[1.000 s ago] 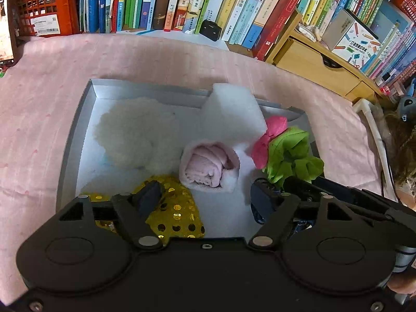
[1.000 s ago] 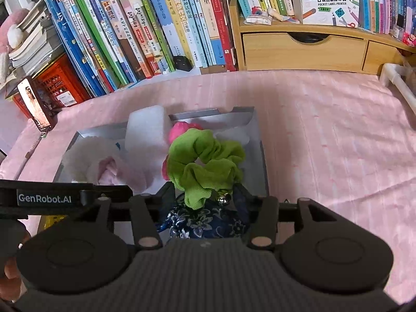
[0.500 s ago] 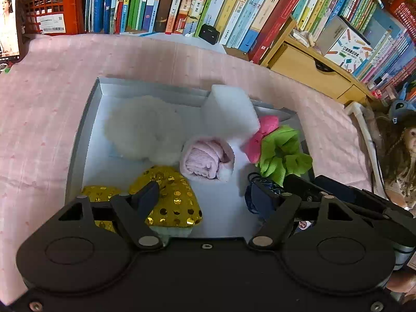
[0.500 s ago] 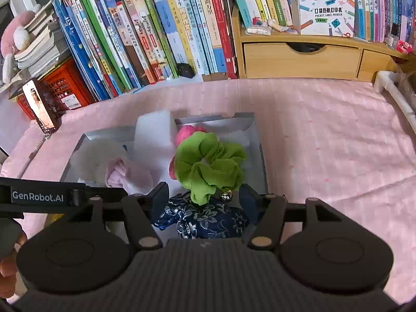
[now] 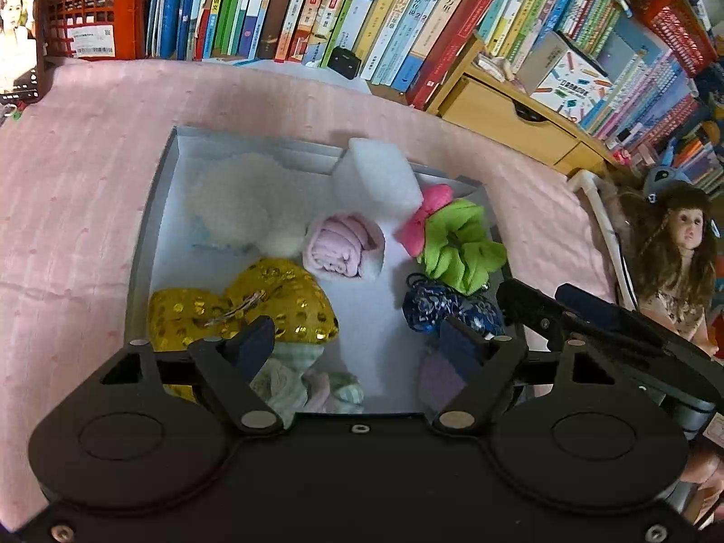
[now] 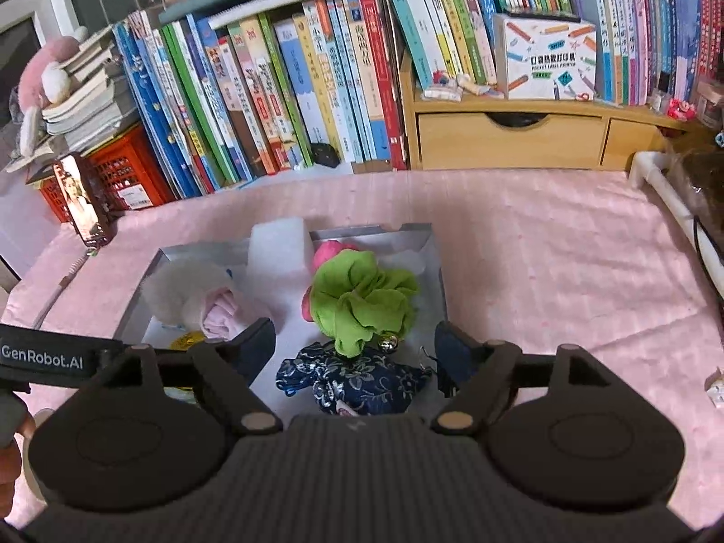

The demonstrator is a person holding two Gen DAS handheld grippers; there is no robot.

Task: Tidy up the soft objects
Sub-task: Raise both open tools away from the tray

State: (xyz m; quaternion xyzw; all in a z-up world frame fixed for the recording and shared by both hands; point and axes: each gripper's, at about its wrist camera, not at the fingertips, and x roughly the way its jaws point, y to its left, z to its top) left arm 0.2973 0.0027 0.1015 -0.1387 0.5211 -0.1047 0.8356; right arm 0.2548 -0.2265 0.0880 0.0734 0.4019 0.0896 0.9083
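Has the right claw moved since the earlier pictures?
Yes. The right claw has risen and backed away from the blue floral pouch in the grey box; its jaws have just been opening, nothing gripped.

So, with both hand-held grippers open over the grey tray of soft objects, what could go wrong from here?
1. The dark blue floral fabric pouch has loose cords near the right hand-held gripper, whose jaws have just been opening; a finger might snag one.
2. The white foam block leans on the grey tray's far wall and may tip out.
3. The gold sequin bow overlaps a pale green cloth by the left hand-held gripper; one pinch could take both.
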